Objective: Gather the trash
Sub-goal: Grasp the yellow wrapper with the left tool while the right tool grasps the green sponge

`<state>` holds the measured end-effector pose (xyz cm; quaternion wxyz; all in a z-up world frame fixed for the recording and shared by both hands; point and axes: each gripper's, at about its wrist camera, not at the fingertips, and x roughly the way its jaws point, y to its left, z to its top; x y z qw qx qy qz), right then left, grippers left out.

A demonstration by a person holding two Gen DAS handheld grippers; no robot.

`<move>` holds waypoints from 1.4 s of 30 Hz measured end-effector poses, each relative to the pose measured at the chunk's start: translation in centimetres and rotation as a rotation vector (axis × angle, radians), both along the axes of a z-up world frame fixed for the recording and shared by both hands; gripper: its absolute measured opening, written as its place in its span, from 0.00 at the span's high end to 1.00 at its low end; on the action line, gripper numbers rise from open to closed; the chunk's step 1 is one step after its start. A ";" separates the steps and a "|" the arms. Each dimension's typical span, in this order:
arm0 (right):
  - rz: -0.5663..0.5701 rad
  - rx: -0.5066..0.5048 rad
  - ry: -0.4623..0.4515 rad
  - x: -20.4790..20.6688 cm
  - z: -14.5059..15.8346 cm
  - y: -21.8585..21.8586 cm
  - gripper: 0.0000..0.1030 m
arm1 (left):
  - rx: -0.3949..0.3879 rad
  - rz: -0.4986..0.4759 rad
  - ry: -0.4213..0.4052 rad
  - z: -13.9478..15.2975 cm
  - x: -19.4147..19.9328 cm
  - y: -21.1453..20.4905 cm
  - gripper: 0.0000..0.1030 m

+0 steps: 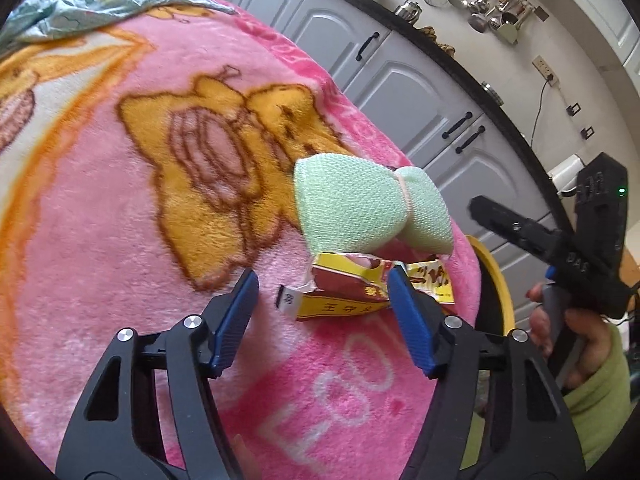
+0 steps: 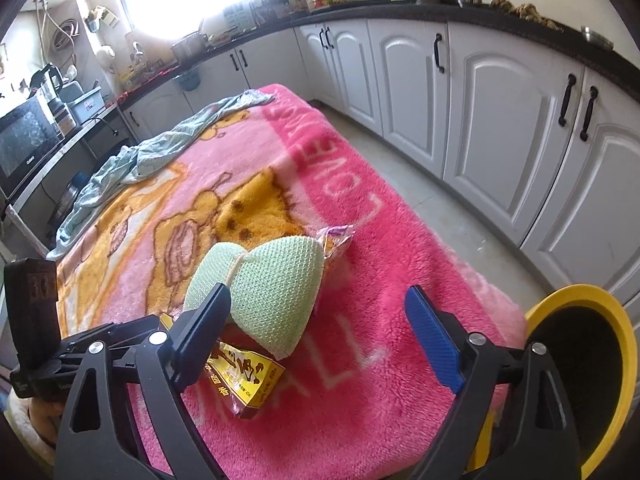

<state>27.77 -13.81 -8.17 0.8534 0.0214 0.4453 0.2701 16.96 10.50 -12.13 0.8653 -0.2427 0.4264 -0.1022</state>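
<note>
Right wrist: yellow-rimmed bin [image 2: 624, 344], dark interior.

A fluffy pink blanket with yellow cartoon figures [image 2: 360, 240] covers the surface. A crumpled pale blue-green cloth [image 2: 160, 148] lies at its far end. White cabinet doors with black handles [image 2: 500, 128] stand below a dark worktop [image 2: 460, 14]; metal utensils [image 1: 488, 6] hang on the wall.

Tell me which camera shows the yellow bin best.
The right wrist view: the yellow bin shows its broad rim and dark inside beside the pink blanket. The left wrist view shows only a thin arc of the rim past the blanket's edge, partly behind the left gripper.
</note>
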 end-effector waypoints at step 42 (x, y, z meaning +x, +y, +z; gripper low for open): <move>0.051 0.295 0.177 1.4 0.4 -0.7 0.84 | 0.032 -0.166 -0.029 0.5 -2.4 0.1 0.84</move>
